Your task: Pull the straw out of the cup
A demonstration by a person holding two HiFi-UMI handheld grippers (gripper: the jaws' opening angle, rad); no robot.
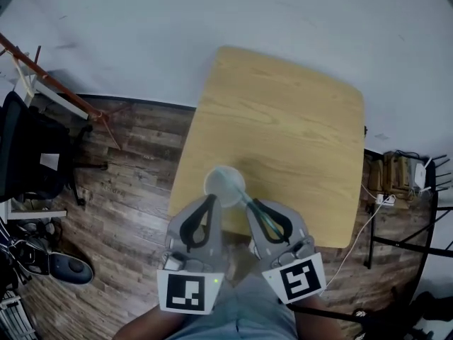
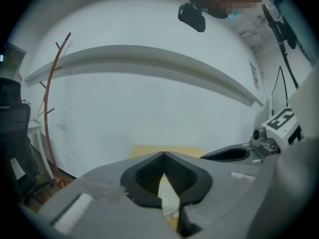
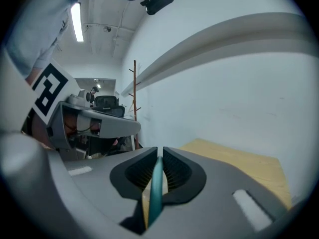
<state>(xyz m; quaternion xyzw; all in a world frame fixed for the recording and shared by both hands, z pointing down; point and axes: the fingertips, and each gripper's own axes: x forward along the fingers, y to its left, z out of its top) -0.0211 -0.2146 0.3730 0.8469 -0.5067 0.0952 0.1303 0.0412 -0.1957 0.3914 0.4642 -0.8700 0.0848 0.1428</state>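
I see both grippers side by side at the near edge of the table (image 1: 283, 119), jaws pointing to the far side; left gripper (image 1: 211, 200) has its jaws closed on the near wall of the cup (image 1: 223, 183); in the left gripper view the left gripper's (image 2: 163, 156) tips meet and the cup's (image 2: 168, 199) pale translucent wall sits pinched just below them; the cup is clear plastic, open mouth up, over the near left part of the table, but I cannot tell whether its base rests on the top; right gripper (image 1: 253, 205) sits just right of the cup, jaws nearly together and clamped on the straw (image 1: 263, 222); the straw is teal, running lengthwise between the pads, its far end reaching the cup's near right rim; I cannot tell if that end is inside the cup; the right gripper view confirms it, with the right gripper's (image 3: 160, 158) ribbed pads pressing the straw (image 3: 155, 193) from both sides; yellow wood of the table (image 3: 239, 163) lies beyond to the right; marker cube (image 1: 190, 292) on the left gripper, nearest me; wood floor (image 1: 134, 161) left of the table; black chair (image 1: 28, 147) far left.
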